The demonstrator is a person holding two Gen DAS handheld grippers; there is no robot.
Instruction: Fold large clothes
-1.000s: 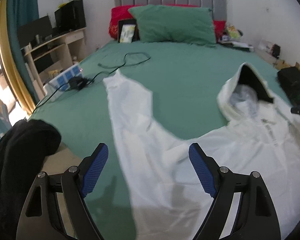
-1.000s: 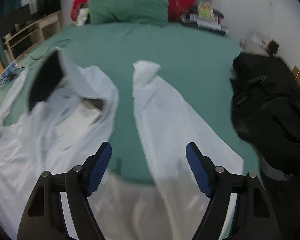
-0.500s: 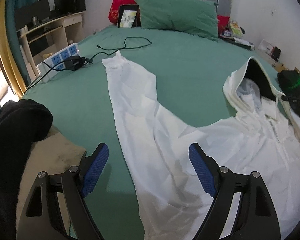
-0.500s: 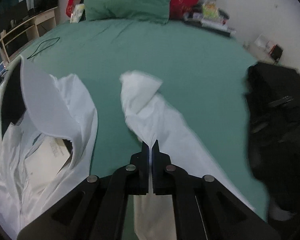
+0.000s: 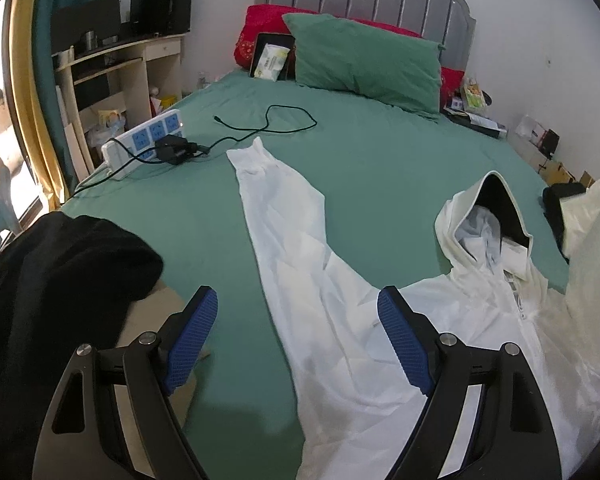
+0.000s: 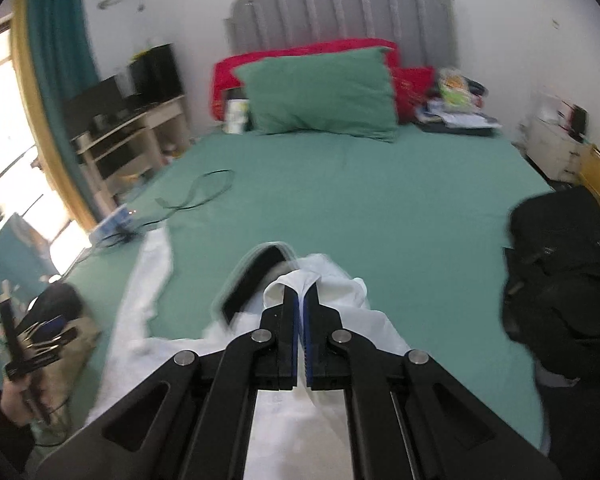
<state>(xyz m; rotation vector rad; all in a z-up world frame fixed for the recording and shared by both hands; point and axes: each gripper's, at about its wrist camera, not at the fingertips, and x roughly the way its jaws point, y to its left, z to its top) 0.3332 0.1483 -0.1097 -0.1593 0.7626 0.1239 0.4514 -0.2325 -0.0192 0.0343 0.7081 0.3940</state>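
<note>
A white hooded jacket (image 5: 360,312) lies front up on the green bed (image 5: 380,160). Its left sleeve (image 5: 276,208) stretches flat toward the power strip, and the black-lined hood (image 5: 488,220) stands up. My left gripper (image 5: 298,316) hovers open above the sleeve's base with nothing between its blue pads (image 5: 192,340). My right gripper (image 6: 300,300) is shut on the right sleeve (image 6: 292,282), near its cuff, and holds it lifted above the jacket. In the left wrist view the raised sleeve (image 5: 592,232) hangs at the right edge. A hand (image 6: 16,404) holds the left gripper (image 6: 40,336).
A black garment (image 5: 60,272) is heaped at the bed's near left corner. A power strip (image 5: 148,140) with a charger and a black cable (image 5: 268,124) lies at the left. A black bag (image 6: 564,280) sits on the right edge; a green pillow (image 5: 364,64) lies at the head.
My right gripper has closed on the right sleeve and lifted it high off the bed. The left gripper has risen a little and stayed open.
</note>
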